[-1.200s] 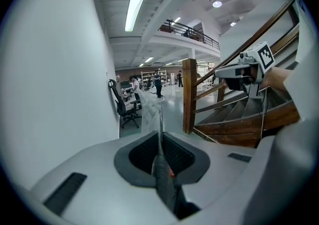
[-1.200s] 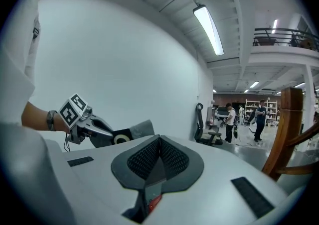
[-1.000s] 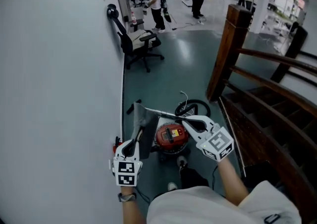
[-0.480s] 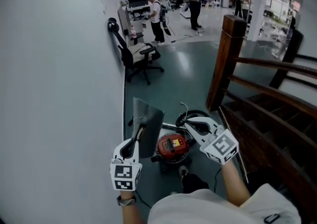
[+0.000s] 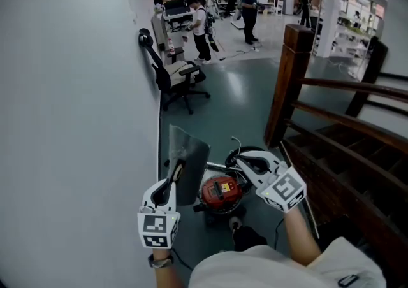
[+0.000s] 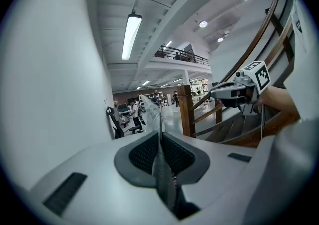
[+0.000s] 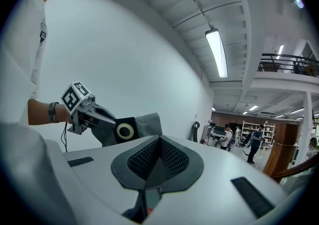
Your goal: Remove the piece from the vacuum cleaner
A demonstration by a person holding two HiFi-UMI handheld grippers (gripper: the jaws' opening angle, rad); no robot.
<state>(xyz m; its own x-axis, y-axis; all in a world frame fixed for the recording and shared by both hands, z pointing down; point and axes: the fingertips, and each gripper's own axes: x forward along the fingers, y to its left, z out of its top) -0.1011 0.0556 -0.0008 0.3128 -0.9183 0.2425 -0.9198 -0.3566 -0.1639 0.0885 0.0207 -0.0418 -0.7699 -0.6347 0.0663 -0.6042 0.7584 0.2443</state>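
A red vacuum cleaner (image 5: 220, 192) stands on the floor below my hands, with its black hose (image 5: 254, 150) coiled behind it. My left gripper (image 5: 178, 171) is shut on a flat grey dust bag (image 5: 189, 158) and holds it upright above and left of the cleaner. In the left gripper view the bag's edge (image 6: 159, 169) runs straight between the pads. The right gripper view shows the bag's black collar with a pale ring (image 7: 124, 131) beside the left gripper (image 7: 94, 116). My right gripper (image 5: 238, 160) is shut and holds nothing, to the right of the bag, above the cleaner.
A white wall (image 5: 76, 102) runs close along the left. A wooden stair post (image 5: 290, 83) and rails stand at the right. A black office chair (image 5: 177, 70) sits further down the aisle, with people standing beyond it. A shoe (image 5: 237, 223) is by the cleaner.
Both grippers have risen. The bag has gone up with the left gripper, further from the vacuum cleaner. Neither gripper's jaws have changed.
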